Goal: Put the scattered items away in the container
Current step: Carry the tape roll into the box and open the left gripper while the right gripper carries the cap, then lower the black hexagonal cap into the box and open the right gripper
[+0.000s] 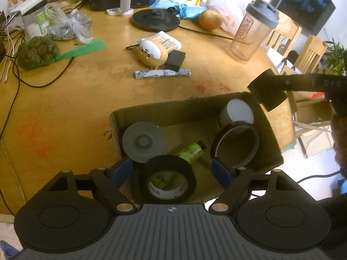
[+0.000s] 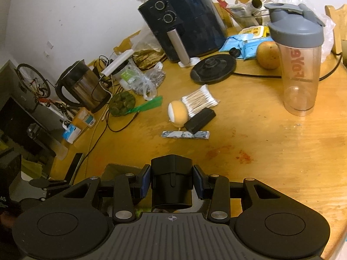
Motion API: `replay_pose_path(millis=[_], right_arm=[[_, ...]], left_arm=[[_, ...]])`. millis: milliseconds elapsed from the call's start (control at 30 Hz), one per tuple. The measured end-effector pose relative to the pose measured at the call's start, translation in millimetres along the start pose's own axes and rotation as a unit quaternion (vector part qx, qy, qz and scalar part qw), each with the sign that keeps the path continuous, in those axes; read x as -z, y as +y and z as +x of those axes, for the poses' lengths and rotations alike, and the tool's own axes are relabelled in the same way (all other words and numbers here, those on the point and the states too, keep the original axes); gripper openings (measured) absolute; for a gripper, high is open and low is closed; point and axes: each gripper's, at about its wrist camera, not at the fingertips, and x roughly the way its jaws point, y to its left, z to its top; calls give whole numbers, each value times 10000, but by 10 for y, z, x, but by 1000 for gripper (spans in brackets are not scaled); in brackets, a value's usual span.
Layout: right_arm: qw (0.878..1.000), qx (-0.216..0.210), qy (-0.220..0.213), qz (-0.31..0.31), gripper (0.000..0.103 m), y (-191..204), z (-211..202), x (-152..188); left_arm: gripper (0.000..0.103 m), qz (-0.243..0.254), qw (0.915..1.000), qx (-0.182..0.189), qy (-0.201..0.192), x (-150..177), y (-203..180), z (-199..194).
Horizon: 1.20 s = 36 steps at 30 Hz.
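A cardboard box (image 1: 269,130) sits on the wooden table and holds a grey disc (image 1: 143,142), a green tube (image 1: 190,151), a brown tape ring (image 1: 236,144), a white-lidded jar (image 1: 237,112) and a black tape roll (image 1: 168,178). My left gripper (image 1: 171,173) is open above the box, its blue pads either side of the black tape roll. My right gripper (image 2: 172,181) is shut on a black plug adapter (image 2: 172,184), also seen at the box's far right corner (image 1: 267,91). A tan plush toy (image 1: 151,53), cotton swabs (image 1: 167,40), a black block (image 1: 175,59) and a marbled stick (image 1: 162,73) lie scattered beyond.
A shaker bottle (image 2: 298,65), kettle base (image 2: 213,69), onion (image 2: 269,55), air fryer (image 2: 184,19), kettle (image 2: 82,86), netted green bag (image 2: 122,104) and cables (image 1: 32,82) crowd the table's far side. Chairs (image 1: 308,52) stand past the right edge.
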Motion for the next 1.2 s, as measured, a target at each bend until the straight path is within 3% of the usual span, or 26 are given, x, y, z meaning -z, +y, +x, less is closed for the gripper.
replay_pose_path(millis=[900,1067,1133,1200], right_arm=[[9953,-541,403,-702,44,546,451,-120],[9939,-603,492,-777,52,639,545,-136],[9935,-581,513,-838,67,663,543,-127],[9932,-540,537,-876,72,673,543,-111]], left_arm=[[83,-567,9978,-174,-299,150,167,-277],[83,-659,9971,-188,-336,188,206,-313],[83,-688,9968,-195,-350,197,212,-322],[83,-707,9967,-195,-363,200,216,-329]])
